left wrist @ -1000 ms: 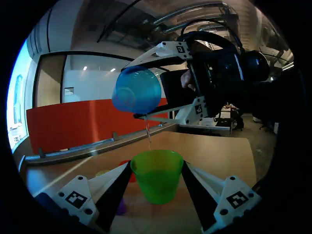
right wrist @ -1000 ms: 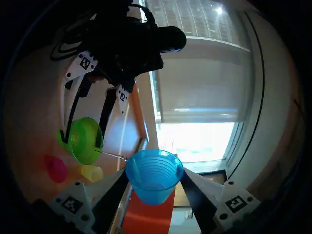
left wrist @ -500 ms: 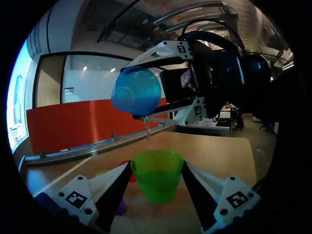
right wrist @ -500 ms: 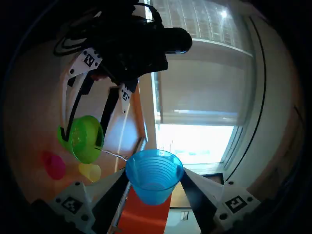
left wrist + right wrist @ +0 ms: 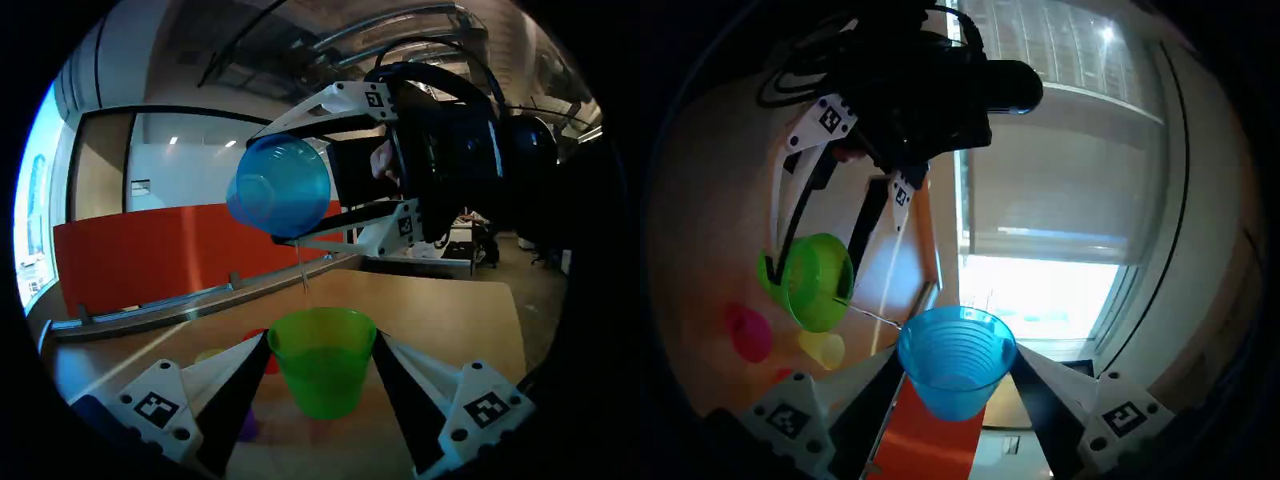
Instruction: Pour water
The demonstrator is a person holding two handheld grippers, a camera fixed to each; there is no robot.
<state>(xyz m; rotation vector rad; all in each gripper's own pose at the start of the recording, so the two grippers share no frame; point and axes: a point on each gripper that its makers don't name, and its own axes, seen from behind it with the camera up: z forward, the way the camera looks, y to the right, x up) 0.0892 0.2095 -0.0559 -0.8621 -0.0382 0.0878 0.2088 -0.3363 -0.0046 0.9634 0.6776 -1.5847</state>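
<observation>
My left gripper (image 5: 322,370) is shut on a green cup (image 5: 322,370), held upright above the wooden table (image 5: 448,308). Over it, the right gripper (image 5: 282,186) holds a blue cup (image 5: 280,186) tipped on its side, and a thin stream of water (image 5: 303,276) falls from its rim into the green cup. In the right gripper view the right gripper (image 5: 957,370) is shut on the blue cup (image 5: 957,370), its ribbed inside facing me. The water stream (image 5: 868,314) runs across to the green cup (image 5: 810,280), which the left gripper (image 5: 810,280) grips.
A pink cup (image 5: 748,334) and a yellow cup (image 5: 824,347) stand on the table (image 5: 704,240) beyond the green one. A red cup (image 5: 268,360) and a purple thing (image 5: 248,422) peek out behind my left finger. An orange wall panel (image 5: 144,256) and a metal rail (image 5: 200,300) border the table's far edge.
The blue cup has tipped slightly further and the stream has thinned. The water level in the green cup has risen a little. Both grippers keep their hold.
</observation>
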